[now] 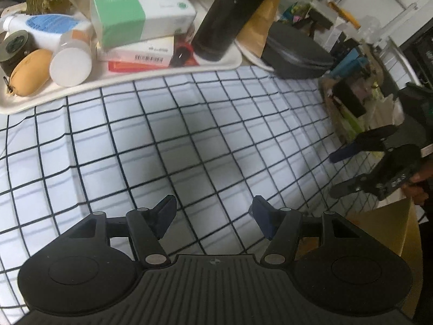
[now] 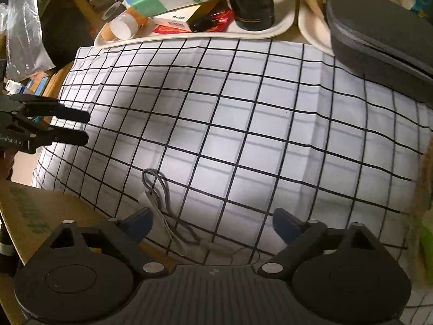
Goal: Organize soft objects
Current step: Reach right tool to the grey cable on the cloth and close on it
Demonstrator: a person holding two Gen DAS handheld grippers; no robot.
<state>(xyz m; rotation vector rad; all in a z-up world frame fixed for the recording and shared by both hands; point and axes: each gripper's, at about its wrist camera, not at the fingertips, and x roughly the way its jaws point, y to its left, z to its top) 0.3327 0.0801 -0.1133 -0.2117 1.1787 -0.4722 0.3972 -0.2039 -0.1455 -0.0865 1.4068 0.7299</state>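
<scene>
Spread flat under both claws: the checked cloth (image 1: pixel 216 135), white with a dark grid, creased in places. Left gripper (image 1: pixel 213 216) parted, nothing between its pads, cloth straight below and ahead. Right gripper (image 2: pixel 212 226) spread wide above the cloth's near edge, a thin grey cord loop (image 2: pixel 162 197) lying just ahead of its left finger (no pinch on anything). Beyond the cloth, a white tray (image 1: pixel 151 77) crowded with a green-and-white box (image 1: pixel 135 16) and a dark cylinder (image 1: pixel 230 19).
</scene>
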